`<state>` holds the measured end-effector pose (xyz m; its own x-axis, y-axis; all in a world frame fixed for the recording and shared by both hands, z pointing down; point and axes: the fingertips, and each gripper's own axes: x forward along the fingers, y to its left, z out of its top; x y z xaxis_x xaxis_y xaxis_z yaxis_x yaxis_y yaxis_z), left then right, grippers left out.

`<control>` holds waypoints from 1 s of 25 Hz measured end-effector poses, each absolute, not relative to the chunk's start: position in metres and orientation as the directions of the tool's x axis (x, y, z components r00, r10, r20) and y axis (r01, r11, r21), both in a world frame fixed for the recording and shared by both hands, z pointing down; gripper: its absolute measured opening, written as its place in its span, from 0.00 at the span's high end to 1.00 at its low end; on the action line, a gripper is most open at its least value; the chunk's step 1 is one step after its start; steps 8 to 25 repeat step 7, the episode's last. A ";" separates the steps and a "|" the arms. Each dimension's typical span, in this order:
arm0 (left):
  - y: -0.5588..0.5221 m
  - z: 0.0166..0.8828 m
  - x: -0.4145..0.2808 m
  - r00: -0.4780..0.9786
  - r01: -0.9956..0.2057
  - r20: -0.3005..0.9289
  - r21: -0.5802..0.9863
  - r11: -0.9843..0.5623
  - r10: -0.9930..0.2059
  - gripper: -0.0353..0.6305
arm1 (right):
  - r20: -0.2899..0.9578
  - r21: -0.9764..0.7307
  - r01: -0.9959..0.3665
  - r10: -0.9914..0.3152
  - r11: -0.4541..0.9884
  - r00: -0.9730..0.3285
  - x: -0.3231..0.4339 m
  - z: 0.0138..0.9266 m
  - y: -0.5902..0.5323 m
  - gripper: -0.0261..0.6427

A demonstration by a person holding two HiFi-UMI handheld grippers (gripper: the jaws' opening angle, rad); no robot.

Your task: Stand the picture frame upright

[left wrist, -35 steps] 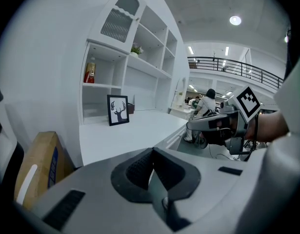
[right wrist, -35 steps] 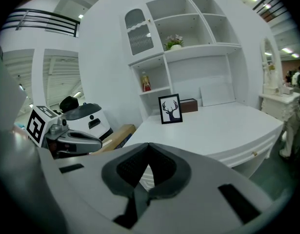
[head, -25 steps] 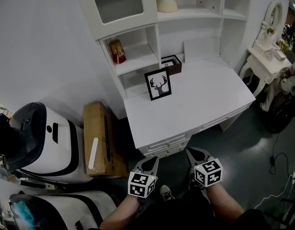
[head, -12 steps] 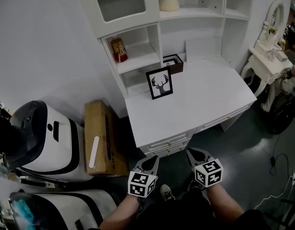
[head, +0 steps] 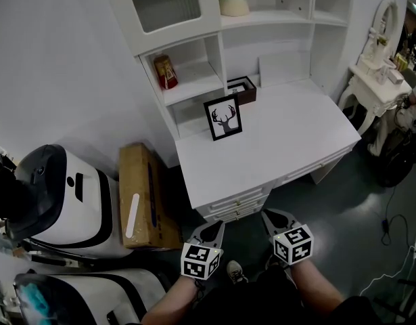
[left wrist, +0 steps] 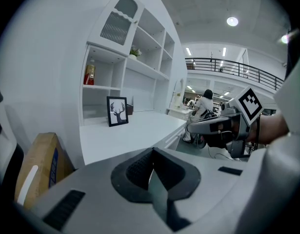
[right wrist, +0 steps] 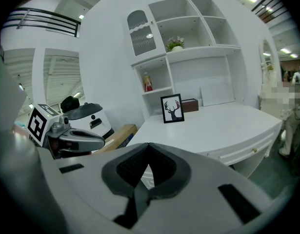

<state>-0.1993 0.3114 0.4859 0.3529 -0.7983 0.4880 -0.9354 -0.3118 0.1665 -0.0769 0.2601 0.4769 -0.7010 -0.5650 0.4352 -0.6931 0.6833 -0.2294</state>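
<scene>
Frame already up
Picture frame point(head: 222, 118) is standing on the counter point(head: 282, 151); left gripper point(head: 217, 224) and right gripper point(head: 267, 214) are idling short of it, jaws clenched empty.

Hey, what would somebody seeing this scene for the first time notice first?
Most likely the black picture frame with its deer silhouette, standing upright near the back left of the white desk. Next come the left gripper and right gripper, both shut and empty, held low side by side in front of the desk.
</scene>
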 end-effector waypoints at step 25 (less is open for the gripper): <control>0.313 0.485 -0.199 0.353 -0.935 0.484 0.167 -0.312 -0.801 0.94 | 0.432 -0.224 -0.695 -0.569 0.684 -0.700 -0.076 0.474 0.261 0.96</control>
